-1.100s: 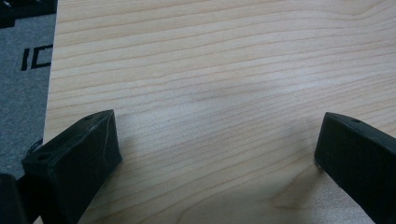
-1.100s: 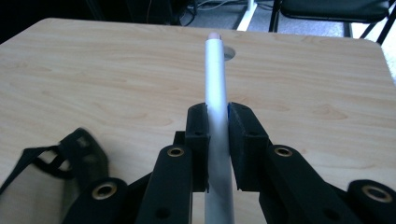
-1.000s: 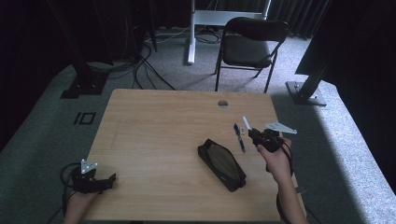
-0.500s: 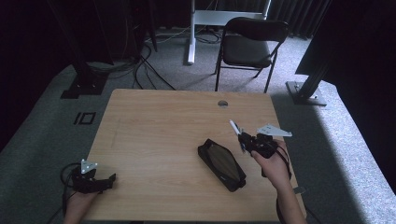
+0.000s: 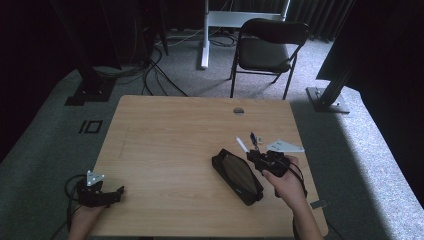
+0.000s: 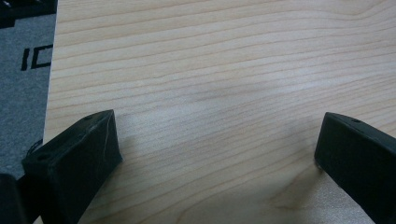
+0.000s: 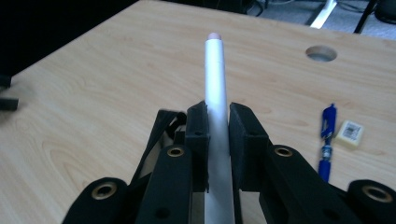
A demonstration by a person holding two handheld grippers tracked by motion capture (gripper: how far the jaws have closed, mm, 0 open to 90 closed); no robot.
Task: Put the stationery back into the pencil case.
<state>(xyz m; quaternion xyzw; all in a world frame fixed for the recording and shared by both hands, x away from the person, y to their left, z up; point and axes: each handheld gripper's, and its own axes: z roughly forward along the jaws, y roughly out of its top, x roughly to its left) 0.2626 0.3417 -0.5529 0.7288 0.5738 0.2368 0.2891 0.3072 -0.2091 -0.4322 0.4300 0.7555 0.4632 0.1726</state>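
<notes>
White pencil [image 7: 217,93] w/ pinkish tip sits clamped btwn right gripper [image 7: 218,135] pads, sticking out fwd above tabletop [image 5: 170,135], just beside open black pencil case [image 5: 237,175]. Blue pen [image 7: 327,140] & small eraser [image 7: 350,131] lie on the wood nearby, close together. Left gripper [image 6: 219,154] rests at near-left tabletop corner, jaws wide apart, nothing btwn them.

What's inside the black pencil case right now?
Cannot tell: the black pencil case lies open-topped, its inside dark. The right gripper holds a white pen beside it.
</notes>
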